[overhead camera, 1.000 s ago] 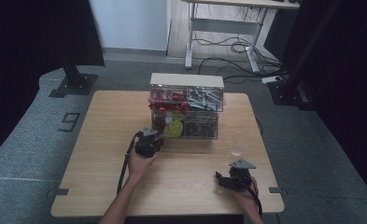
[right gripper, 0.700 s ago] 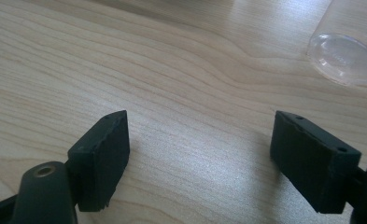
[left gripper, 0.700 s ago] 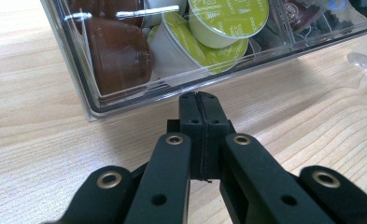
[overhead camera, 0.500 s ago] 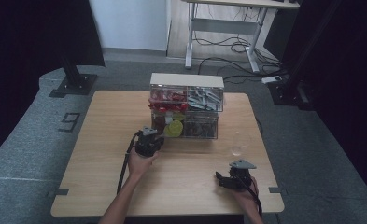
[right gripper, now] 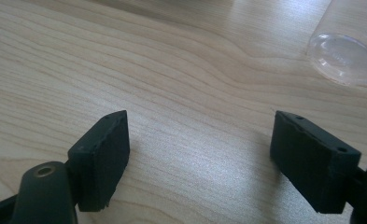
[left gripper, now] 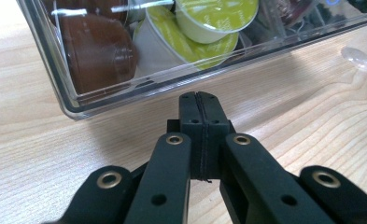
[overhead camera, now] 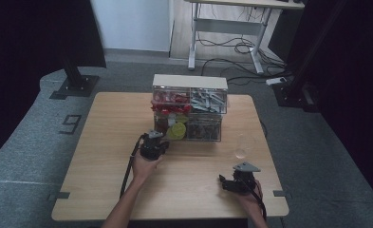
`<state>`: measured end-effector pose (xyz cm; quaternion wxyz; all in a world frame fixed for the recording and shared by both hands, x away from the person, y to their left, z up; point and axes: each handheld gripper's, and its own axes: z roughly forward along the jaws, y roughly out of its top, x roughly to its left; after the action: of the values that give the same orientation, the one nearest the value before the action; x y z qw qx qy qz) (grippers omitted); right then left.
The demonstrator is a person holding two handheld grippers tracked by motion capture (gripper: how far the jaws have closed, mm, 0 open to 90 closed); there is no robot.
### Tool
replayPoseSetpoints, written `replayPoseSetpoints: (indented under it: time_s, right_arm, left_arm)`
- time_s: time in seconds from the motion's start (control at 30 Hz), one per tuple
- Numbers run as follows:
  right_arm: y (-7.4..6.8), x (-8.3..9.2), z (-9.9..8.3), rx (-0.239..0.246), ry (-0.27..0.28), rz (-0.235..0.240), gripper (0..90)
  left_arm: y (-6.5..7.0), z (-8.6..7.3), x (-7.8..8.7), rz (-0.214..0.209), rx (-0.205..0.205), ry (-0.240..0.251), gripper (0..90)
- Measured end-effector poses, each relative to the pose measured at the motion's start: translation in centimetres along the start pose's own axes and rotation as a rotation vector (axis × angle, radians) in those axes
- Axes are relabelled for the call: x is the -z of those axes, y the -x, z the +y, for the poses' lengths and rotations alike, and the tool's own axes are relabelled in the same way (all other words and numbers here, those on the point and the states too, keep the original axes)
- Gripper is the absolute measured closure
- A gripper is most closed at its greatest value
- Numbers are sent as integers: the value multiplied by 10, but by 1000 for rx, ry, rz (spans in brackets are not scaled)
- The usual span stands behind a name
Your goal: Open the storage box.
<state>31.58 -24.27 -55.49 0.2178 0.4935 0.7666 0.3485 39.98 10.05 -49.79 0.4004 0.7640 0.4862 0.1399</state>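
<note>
High view: your left gripper (overhead camera: 154, 145) sits just short of clear drawer box (overhead camera: 189, 107), which stands at middle of counter's (overhead camera: 103, 156) far half. Your right gripper (overhead camera: 238, 179) rests near counter's near right corner; clear glass (overhead camera: 241, 146) stands just beyond it.

Left gripper view: your jaws pressed together, nothing between, tips just short of pulled-out drawer (left gripper: 139, 88) holding brown pod (left gripper: 97, 51) and green pods (left gripper: 204, 28).

Right gripper view: your jaws wide apart over bare wood, glass (right gripper: 344, 51) ahead toward right.
</note>
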Motion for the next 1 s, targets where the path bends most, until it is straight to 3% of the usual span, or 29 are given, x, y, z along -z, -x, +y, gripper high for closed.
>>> replayPoseSetpoints:
  time_s: [1.0]
  right_arm:
    - [0,0,0,0,1,0,205]
  left_arm:
    - [-1,4,12,13,5,50,900]
